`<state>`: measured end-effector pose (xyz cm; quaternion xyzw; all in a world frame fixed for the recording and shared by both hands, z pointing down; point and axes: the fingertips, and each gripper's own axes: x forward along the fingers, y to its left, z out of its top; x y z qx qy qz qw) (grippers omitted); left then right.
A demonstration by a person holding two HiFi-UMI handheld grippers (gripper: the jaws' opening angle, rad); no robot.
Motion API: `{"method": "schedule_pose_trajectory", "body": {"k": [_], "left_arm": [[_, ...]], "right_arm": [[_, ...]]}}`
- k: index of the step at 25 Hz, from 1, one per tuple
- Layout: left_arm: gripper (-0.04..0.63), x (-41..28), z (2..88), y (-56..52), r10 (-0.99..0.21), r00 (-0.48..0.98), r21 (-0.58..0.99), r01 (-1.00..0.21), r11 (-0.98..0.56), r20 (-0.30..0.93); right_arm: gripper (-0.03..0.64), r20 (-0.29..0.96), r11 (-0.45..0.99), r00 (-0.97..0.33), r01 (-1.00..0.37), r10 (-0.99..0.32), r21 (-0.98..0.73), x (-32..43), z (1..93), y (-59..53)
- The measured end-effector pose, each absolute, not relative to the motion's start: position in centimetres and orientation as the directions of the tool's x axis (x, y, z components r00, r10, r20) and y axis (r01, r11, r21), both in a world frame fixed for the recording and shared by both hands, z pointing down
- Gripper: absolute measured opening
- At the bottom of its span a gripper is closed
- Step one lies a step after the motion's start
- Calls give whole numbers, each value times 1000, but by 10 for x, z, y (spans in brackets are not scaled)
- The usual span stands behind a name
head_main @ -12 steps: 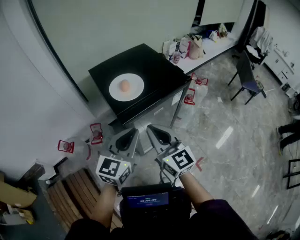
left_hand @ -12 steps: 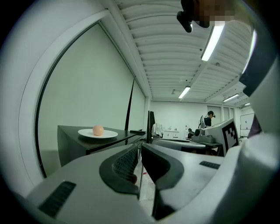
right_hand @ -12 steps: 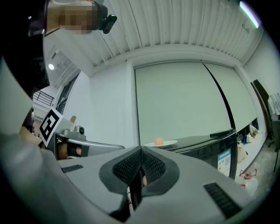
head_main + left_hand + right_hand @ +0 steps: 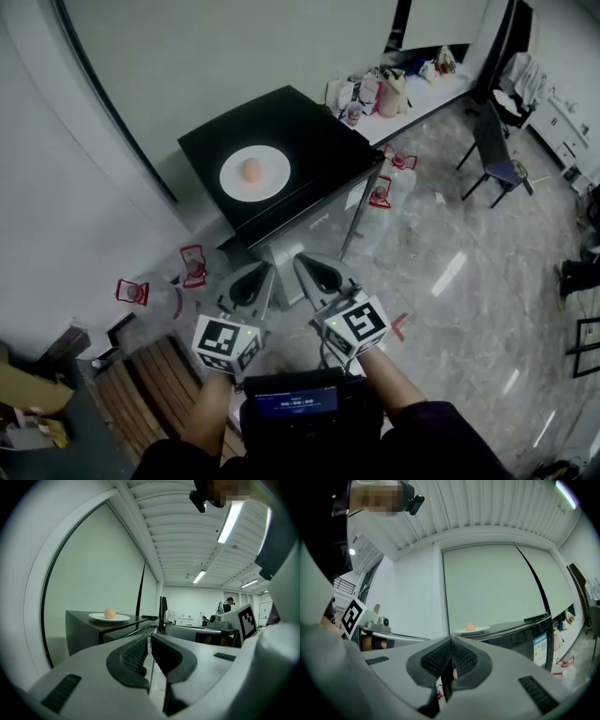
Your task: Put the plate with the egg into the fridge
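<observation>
Below me is a pale marbled floor (image 4: 450, 281), with a low black fridge (image 4: 319, 141) standing against the light wall. On the fridge's top sits the white plate (image 4: 274, 178) with the egg (image 4: 251, 170) near its middle. My left gripper (image 4: 262, 272) and right gripper (image 4: 307, 262) hang side by side in front of the fridge, well short of it and pointing toward it. Compared with half a second ago, almost nothing differs. Both grippers sit in the same spots, and the plate and egg have not shifted on the fridge top.

In the left gripper view, a ribbed ceiling with strip lights runs overhead. The fridge (image 4: 84, 630) is off to the left, with the plate (image 4: 121, 618) and egg (image 4: 109, 613) on top, well apart from my jaws. My left gripper (image 4: 150, 635) has its pads pressed together at the tips, and nothing is between them.

In the right gripper view, a wide pale wall panel fills the background. The fridge (image 4: 520, 634) is ahead and to the right, with the plate (image 4: 482, 629) and egg (image 4: 470, 626) on top just above my jaw line. My right gripper (image 4: 451, 641) is closed pad to pad and empty.
</observation>
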<state>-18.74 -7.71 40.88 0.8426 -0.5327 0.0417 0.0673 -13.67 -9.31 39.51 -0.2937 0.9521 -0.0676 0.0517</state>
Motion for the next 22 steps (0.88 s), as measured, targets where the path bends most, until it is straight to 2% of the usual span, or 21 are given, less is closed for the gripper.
{"method": "schedule_pose_trajectory", "body": {"k": [4, 9, 13, 22], "left_arm": [[28, -203, 439, -73, -899, 389, 74, -921, -383, 201], [29, -228, 519, -70, -860, 352, 105, -935, -338, 369], [43, -231, 562, -78, -802, 368, 115, -927, -357, 472], [46, -231, 614, -101, -703, 387, 101, -905, -413, 597]], "right_arm": [[8, -88, 808, -811, -555, -578, -197, -136, 398, -92], [8, -67, 795, -802, -572, -594, -203, -139, 409, -90], [8, 1, 779, -797, -591, -604, -209, -143, 420, -83], [8, 33, 744, -764, -636, -644, -206, -143, 429, -80]]}}
